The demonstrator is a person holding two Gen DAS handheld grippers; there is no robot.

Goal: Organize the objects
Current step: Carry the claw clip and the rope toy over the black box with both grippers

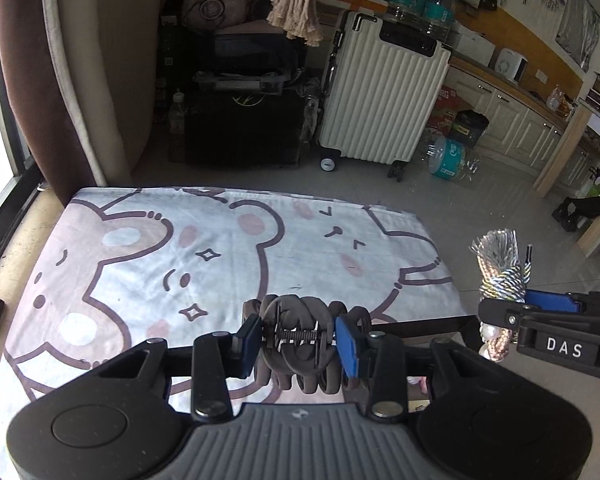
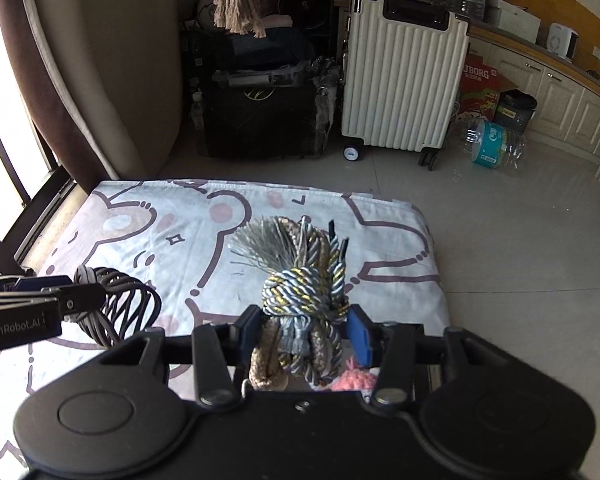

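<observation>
Above bedsheet (image 1: 148, 264) edge, hair claw (image 1: 298, 340) (clamped), bare floor (image 2: 520, 240) beyond

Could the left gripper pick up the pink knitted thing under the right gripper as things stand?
Probably not: the left gripper is shut on the dark hair claw, so its fingers are full. The pink knitted thing also lies mostly hidden beneath the right gripper.

A low table (image 1: 440, 326) carries a cartoon-bear printed cloth (image 1: 160, 264) spread flat.
</observation>
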